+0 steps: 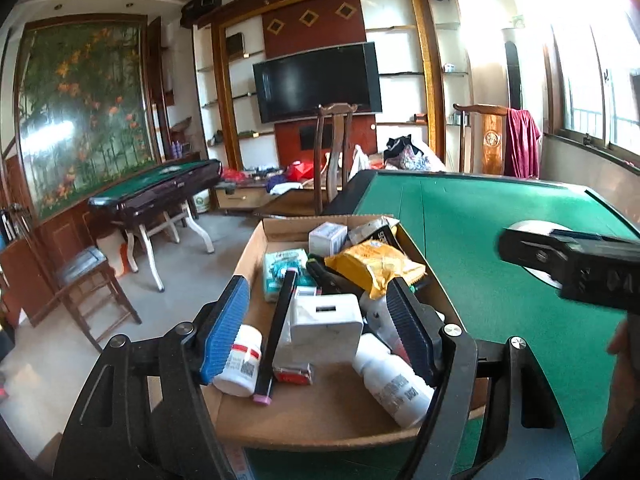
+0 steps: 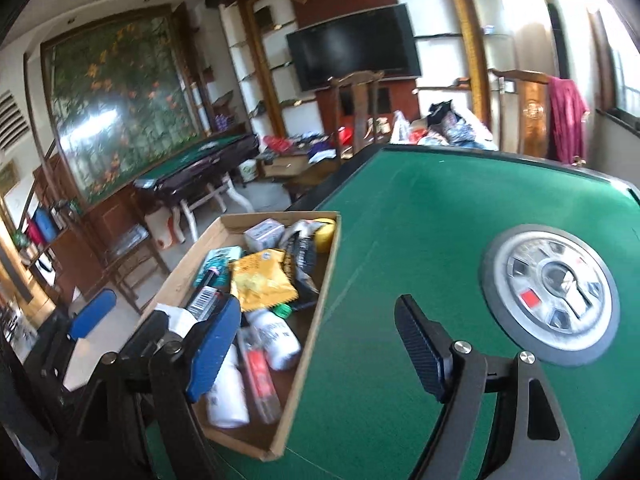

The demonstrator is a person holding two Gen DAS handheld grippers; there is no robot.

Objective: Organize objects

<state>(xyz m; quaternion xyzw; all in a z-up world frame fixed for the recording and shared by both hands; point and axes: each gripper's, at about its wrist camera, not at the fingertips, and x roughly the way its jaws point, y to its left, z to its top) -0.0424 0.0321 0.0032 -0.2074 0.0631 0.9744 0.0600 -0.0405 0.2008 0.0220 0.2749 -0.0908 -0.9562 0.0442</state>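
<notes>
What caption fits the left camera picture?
Open left gripper hovers over a cardboard box of bottles and packets.

Your left hand-held gripper (image 1: pixel 320 320) hides part of two white bottles (image 1: pixel 394 380); their label print blurs beyond reading.

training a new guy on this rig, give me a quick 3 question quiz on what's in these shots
1. True or false: the cardboard box holds the yellow snack bag.
2. Which covers the table? A) green felt B) white cloth C) bare wood
3. Fill in: the left gripper hangs over the box with its jaws ____, gripping nothing.

Key: 1 true; 2 A; 3 open. The right gripper is open too, over the felt beside the box.
</notes>
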